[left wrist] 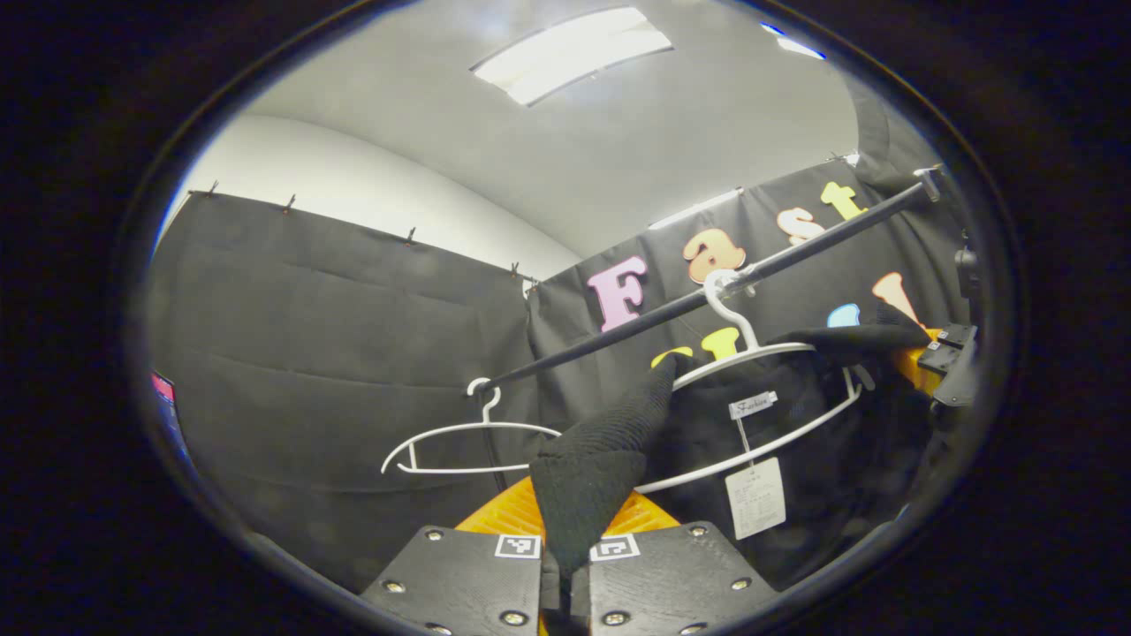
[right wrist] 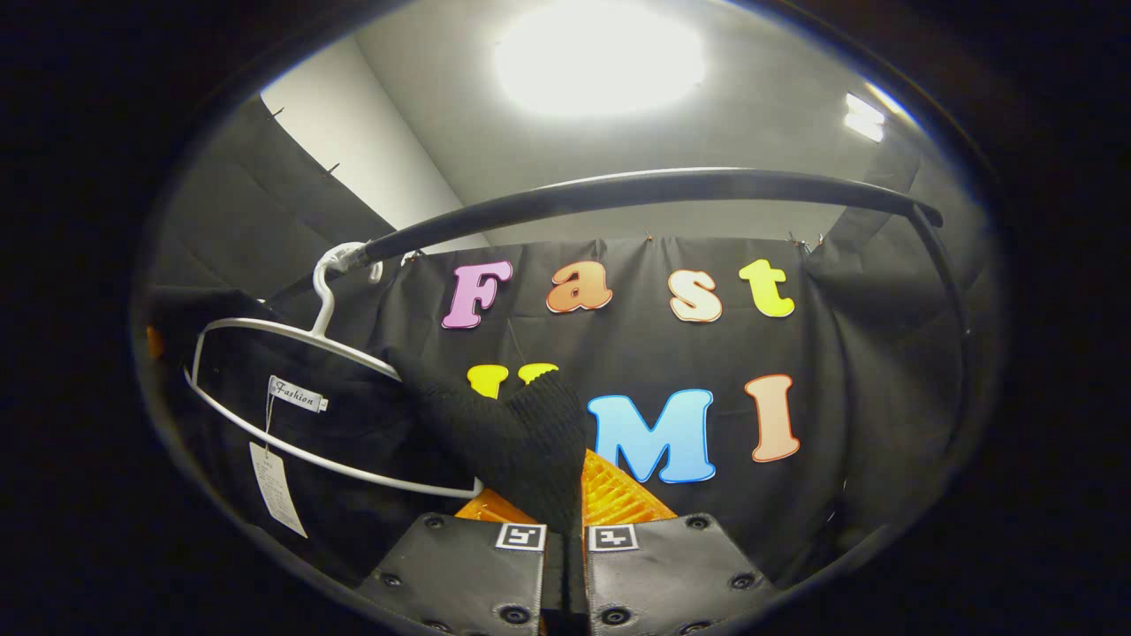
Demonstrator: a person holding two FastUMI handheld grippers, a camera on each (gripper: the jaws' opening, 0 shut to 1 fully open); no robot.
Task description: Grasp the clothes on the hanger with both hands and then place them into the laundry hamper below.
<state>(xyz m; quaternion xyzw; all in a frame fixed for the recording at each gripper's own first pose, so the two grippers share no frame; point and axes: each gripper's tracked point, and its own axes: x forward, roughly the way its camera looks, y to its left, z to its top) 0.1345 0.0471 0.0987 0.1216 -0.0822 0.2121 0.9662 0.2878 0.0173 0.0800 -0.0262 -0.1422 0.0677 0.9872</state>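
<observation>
The left hand-held gripper [left wrist: 565, 565] is pinching one shoulder of the black garment [left wrist: 592, 459]; the right hand-held gripper [right wrist: 565, 565] is pinching the other, lifting both off the white hanger [right wrist: 292, 340] on the rail [right wrist: 636, 190].

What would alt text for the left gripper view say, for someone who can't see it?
The left gripper has its fingers shut on a black knit garment hanging from a white hanger on a dark rail. An empty white hanger hangs further left; a paper tag dangles.

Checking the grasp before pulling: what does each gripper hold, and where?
Both are shut on the black garment: left gripper on one shoulder, right gripper on the other.
</observation>
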